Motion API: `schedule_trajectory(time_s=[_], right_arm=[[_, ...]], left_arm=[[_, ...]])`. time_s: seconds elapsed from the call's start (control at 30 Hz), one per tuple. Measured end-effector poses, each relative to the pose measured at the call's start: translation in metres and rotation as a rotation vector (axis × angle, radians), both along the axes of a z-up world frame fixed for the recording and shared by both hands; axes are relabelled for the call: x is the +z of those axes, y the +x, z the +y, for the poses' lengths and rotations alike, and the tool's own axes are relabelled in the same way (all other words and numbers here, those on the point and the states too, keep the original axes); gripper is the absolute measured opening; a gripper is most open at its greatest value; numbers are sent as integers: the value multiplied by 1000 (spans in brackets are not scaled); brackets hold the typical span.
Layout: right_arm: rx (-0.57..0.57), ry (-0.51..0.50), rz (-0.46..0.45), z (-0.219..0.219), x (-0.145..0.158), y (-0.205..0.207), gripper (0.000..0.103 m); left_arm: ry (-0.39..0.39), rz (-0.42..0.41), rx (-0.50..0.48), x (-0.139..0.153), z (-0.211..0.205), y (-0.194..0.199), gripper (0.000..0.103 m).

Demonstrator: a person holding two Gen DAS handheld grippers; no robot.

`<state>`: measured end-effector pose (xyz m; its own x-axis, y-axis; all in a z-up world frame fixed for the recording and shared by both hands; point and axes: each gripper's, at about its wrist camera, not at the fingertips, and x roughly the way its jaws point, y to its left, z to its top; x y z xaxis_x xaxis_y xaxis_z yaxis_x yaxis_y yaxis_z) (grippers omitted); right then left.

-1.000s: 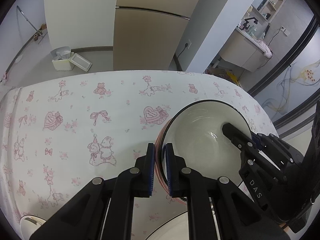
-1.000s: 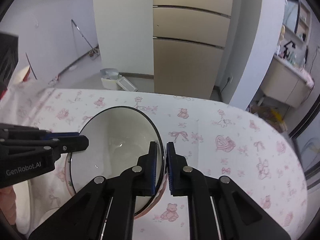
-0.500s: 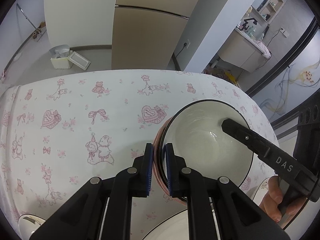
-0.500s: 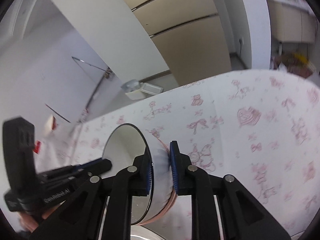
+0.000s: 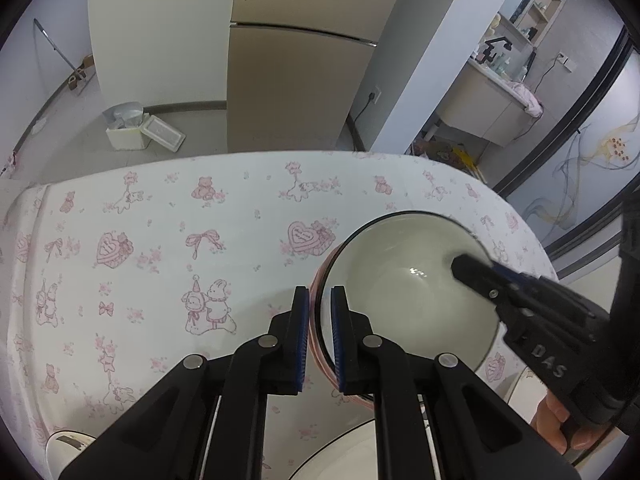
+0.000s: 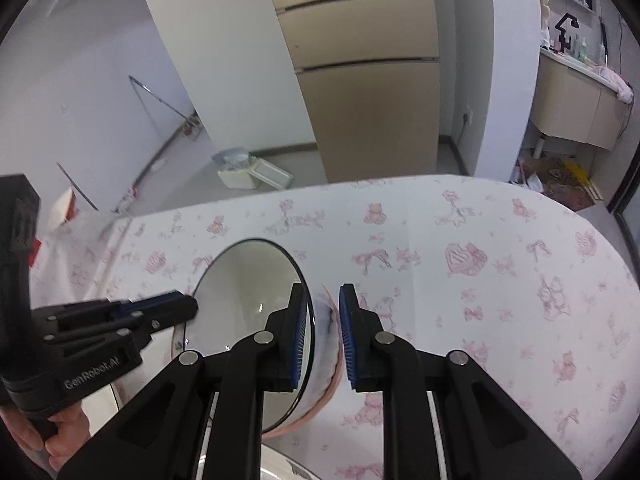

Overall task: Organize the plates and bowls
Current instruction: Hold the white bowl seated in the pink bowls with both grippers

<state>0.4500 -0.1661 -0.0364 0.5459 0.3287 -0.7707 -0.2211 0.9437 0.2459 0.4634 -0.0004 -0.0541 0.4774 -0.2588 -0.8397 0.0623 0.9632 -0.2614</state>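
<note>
I have one white ceramic bowl with a thin black rim and pink-striped outside (image 5: 412,292) held between both tools, at the lower right of the left wrist view and lower left of the right wrist view, over the surface covered by a white cloth printed with pink bears and hearts (image 5: 160,240). My left gripper (image 5: 319,336) has its fingers nearly closed, pinching the bowl's rim, one inside and one outside. My right gripper (image 6: 323,336) straddles the opposite wall; its fingers stand wider, and I cannot tell whether both pads are bearing on it.

I judge the task as barely begun: this bowl is tilted in the hold, not yet set down. Just below it, at the bottom edge of the left view, I see the rim of one white round black-edged dish (image 5: 344,452), likely where this bowl belongs. A further white object (image 5: 64,444) peeks in at lower left; I cannot identify it.
</note>
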Motion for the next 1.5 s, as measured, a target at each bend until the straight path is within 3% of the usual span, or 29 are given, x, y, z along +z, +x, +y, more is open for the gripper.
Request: schedule_trajectory(time_s=[0.1, 0.33, 0.43, 0.67, 0.9, 1.0, 1.1, 1.27, 1.37, 1.43, 1.5], right_arm=[[-30, 44, 30, -6, -1, 2, 12], [-101, 390, 189, -46, -24, 17, 15], [-93, 448, 209, -52, -28, 18, 15], [-92, 282, 151, -28, -15, 12, 15], [-101, 295, 159, -29, -16, 12, 15], [-75, 212, 130, -22, -13, 10, 15], [-71, 201, 116, -23, -9, 9, 15], [-63, 49, 58, -8, 5, -1, 15], [-52, -48, 51, 4, 5, -4, 9], [-69, -30, 54, 2, 4, -4, 9], [-80, 49, 82, -9, 1, -1, 10]], left_arm=[[-2, -17, -11, 7, 0, -5, 11], [-6, -28, -16, 14, 1, -8, 11], [-9, -25, -13, 14, 2, -8, 11], [-10, -32, -1, 18, 7, -8, 11], [-21, -22, 4, 16, 12, -7, 11], [-21, -22, 5, 16, 12, -7, 11], [-19, -26, 0, 17, 13, -7, 11], [-14, -26, 1, 17, 12, -7, 11], [-10, -22, 4, 16, 12, -6, 11], [-7, -22, 1, 16, 11, -6, 11], [-7, -22, 1, 16, 11, -7, 11]])
